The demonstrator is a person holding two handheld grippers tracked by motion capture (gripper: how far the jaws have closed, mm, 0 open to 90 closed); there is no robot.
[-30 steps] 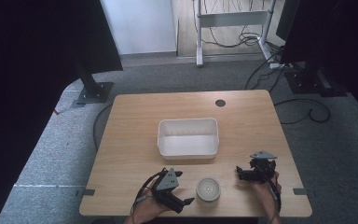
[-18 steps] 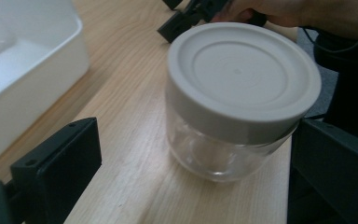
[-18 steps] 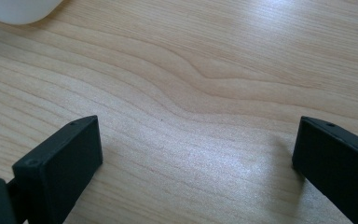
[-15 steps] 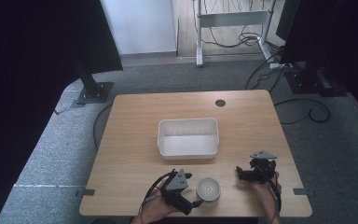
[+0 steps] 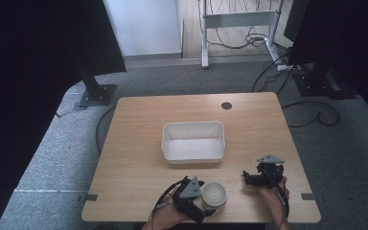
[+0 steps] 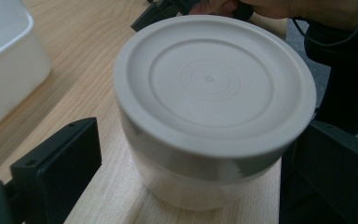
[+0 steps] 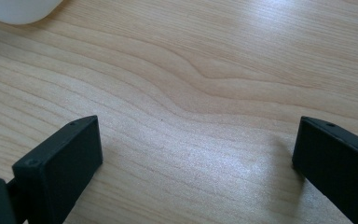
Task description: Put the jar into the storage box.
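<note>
Item: lidded tub (image 6: pixel 214 112), my L tongs (image 6: pixel 186 186) spread astride it for pickup; R tongs (image 7: pixel 196 158) agape, idle on surface (image 7: pixel 191 70).

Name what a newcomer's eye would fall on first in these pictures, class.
First, the round white lidded jar at the table's near edge, standing between the open jaws of the left gripper. Next, the white rectangular tub at the middle of the wooden table. The right gripper sits open over bare wood.
</note>
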